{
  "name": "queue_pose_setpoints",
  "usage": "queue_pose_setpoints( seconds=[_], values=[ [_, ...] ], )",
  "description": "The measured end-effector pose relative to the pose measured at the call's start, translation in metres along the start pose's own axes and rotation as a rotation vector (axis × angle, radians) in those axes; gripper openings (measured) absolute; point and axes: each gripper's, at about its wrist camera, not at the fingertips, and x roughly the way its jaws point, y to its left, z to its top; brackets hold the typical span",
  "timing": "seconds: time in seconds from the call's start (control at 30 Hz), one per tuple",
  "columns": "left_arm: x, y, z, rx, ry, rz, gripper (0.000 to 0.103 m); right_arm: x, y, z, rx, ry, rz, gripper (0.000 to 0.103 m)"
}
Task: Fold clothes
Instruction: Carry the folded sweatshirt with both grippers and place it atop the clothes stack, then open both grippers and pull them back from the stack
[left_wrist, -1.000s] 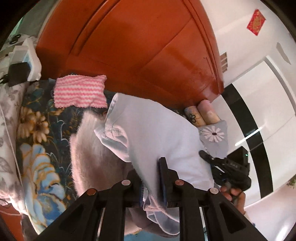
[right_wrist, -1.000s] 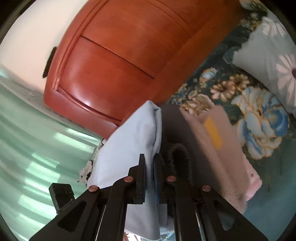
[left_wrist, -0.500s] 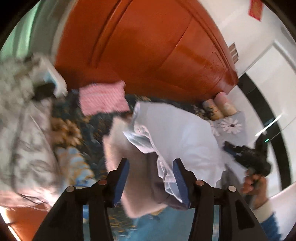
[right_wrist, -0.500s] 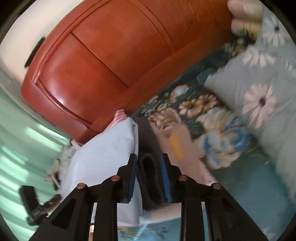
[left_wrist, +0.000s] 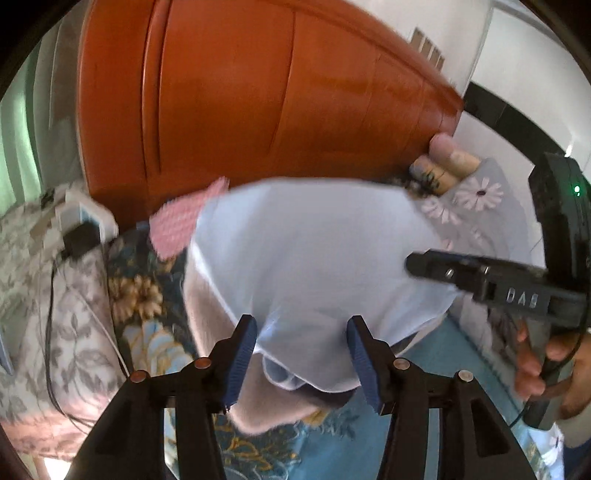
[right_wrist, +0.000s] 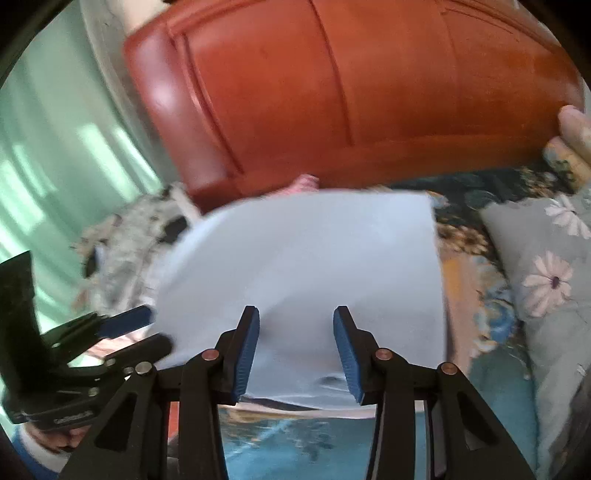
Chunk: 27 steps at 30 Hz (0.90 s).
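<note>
A folded pale blue garment (left_wrist: 314, 258) lies flat on a fuzzy beige garment (left_wrist: 218, 350) on the flowered bedspread; it also shows in the right wrist view (right_wrist: 314, 266). My left gripper (left_wrist: 301, 358) is open and empty, its blue pads just in front of the blue garment's near edge. My right gripper (right_wrist: 295, 347) is open and empty over the garment's near edge. The right gripper also shows in the left wrist view (left_wrist: 487, 277), at the garment's right side. The left gripper shows in the right wrist view (right_wrist: 122, 332) at the garment's left side.
An orange-red wooden headboard (left_wrist: 277, 92) stands behind the bed. A pink and white striped cloth (left_wrist: 181, 225) lies by the headboard. A grey daisy pillow (right_wrist: 546, 273) lies at the right. A power strip with a black plug (left_wrist: 77, 236) rests at the left.
Both grippers were shut on the pale blue garment a second ago. They have opened, let it go and drawn back. The garment now lies flat on the pile.
</note>
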Motion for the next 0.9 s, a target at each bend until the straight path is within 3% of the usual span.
queue_pose_setpoints(
  seconds=[0.17, 0.43, 0.6, 0.8, 0.87, 0.9],
  values=[
    [0.017, 0.012, -0.002, -0.084, 0.035, -0.057, 0.061, 0.009, -0.035, -0.007, 0.158, -0.001, 0.072, 0.043],
    [-0.001, 0.004, -0.007, -0.094, 0.007, -0.020, 0.060, -0.003, -0.022, -0.013, 0.125, -0.022, 0.025, 0.043],
    [-0.024, -0.007, -0.037, -0.105, -0.041, 0.016, 0.060, -0.035, -0.016, -0.047, 0.110, -0.068, 0.019, 0.046],
    [-0.011, -0.026, -0.069, -0.154, 0.029, 0.032, 0.064, -0.035, -0.010, -0.089, 0.126, -0.029, -0.012, 0.047],
    [-0.011, -0.033, -0.077, -0.156, 0.028, 0.044, 0.067, -0.033, -0.007, -0.101, 0.129, -0.022, -0.023, 0.050],
    [-0.009, -0.034, -0.080, -0.162, 0.033, 0.045, 0.068, -0.034, -0.007, -0.106, 0.132, -0.025, -0.029, 0.057]
  ],
)
